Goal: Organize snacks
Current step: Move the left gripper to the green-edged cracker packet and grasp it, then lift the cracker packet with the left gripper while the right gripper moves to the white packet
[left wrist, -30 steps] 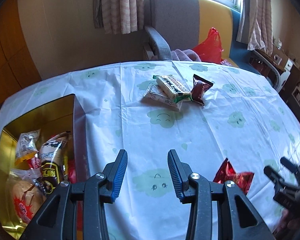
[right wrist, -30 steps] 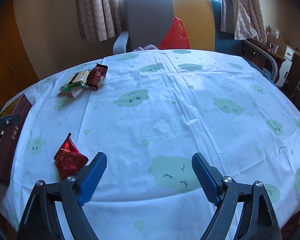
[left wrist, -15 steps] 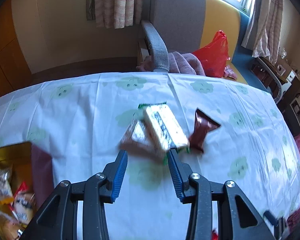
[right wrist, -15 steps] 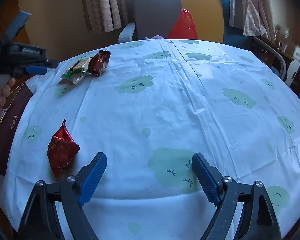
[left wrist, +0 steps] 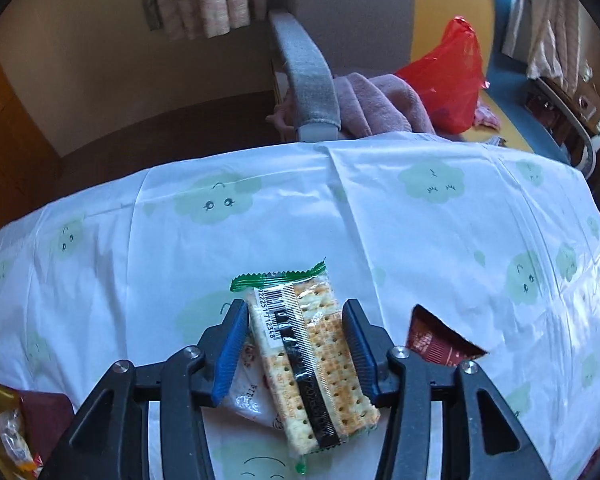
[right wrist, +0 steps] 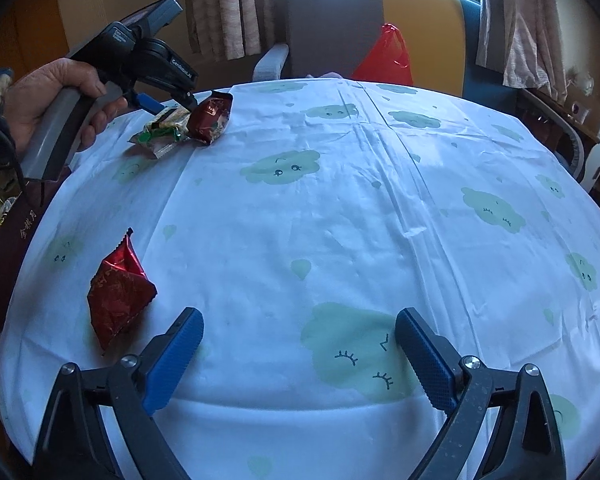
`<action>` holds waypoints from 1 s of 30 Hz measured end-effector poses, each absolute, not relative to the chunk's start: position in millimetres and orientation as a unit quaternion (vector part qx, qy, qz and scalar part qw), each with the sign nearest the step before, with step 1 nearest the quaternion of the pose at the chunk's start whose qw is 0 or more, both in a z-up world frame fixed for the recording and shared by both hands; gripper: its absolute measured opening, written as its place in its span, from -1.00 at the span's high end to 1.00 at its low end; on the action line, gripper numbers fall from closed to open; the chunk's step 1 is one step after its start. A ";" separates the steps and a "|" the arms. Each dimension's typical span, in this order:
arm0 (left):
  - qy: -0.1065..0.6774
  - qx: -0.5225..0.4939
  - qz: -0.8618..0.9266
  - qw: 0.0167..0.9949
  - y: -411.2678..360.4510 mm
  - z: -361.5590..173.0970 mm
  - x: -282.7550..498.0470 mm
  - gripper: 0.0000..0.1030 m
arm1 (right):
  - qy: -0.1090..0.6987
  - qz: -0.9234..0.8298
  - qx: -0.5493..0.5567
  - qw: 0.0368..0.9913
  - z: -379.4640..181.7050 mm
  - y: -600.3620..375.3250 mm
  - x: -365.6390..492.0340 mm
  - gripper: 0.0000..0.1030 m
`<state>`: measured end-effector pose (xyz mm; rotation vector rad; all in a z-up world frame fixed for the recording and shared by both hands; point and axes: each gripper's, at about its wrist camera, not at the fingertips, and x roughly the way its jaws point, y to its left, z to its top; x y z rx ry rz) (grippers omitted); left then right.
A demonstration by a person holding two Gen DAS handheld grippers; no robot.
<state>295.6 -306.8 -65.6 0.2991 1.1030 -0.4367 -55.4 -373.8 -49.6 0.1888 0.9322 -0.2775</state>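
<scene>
Having swept from the near box to the far-left pile, the left gripper now straddles the cracker packet, jaws apart and unclosed, readying a pickup, while the right gripper hangs open and empty.

The table is seen from very close in the left wrist view, looking down past a cracker pack toward the chair. In the right wrist view the table is seen from its near edge, looking across. The crackers, chair and red bag are shared
</scene>
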 end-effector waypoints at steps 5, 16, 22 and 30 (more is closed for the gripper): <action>0.499 0.116 -0.261 0.818 -292.2 -59.7 265.1 0.58 | 0.444 -0.128 0.103 0.881 -48.3 -378.2 -56.6 -0.90; 0.517 0.099 -0.309 0.792 -235.9 -65.0 181.6 0.76 | 0.446 -0.133 0.132 0.875 -45.1 -384.5 -57.0 -0.85; 0.530 0.079 -0.303 0.788 -253.9 -54.1 204.1 0.36 | 0.448 -0.141 0.132 0.873 -44.8 -383.1 -56.5 -0.85; 0.544 0.135 -0.280 0.779 -307.4 -74.7 216.3 0.07 | 0.450 -0.133 0.126 0.874 -44.8 -382.4 -57.0 -0.86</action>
